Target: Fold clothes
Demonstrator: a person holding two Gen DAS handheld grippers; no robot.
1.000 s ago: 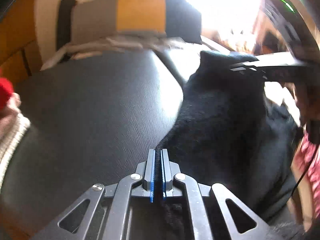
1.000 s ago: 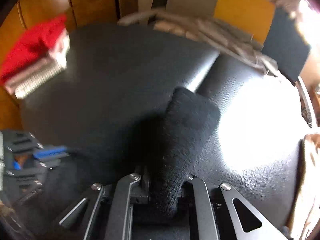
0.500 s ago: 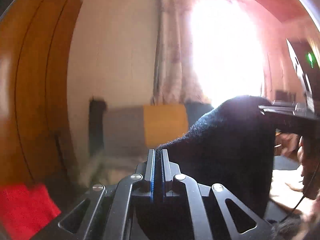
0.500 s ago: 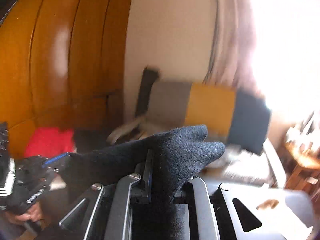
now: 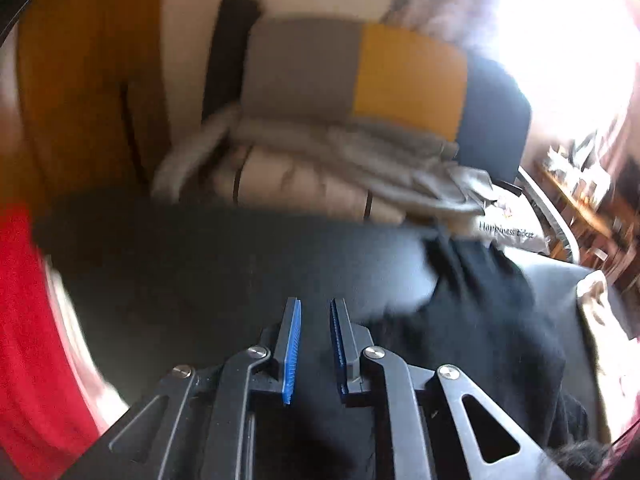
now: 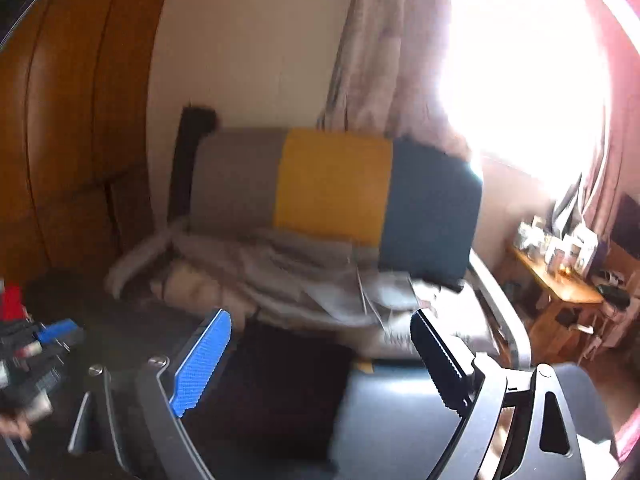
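Black knit garment (image 5: 492, 332) lying loose at the lower right of the left wrist view, spread over the dark desk (image 5: 200, 264), its far edge reaching up toward the pale heap of cloth (image 5: 320, 172) at frame centre; same garment (image 6: 280, 392) at the bottom centre of the right wrist view, dark and blurred. Outline too smeared to tell whether flat, doubled over or bunched, so no verdict on how many folds are in. Left tongs (image 5: 314, 344) at bottom centre, parted by a narrow gap, nothing between the blue pads. Right tongs (image 6: 320, 364) spread wide, holding nothing, poised above the garment. Red garment (image 5: 24, 340) along the left edge, seemingly on another pale piece. Further out, a grey, yellow and blue cushion (image 6: 332, 188) and a bright window at upper right.
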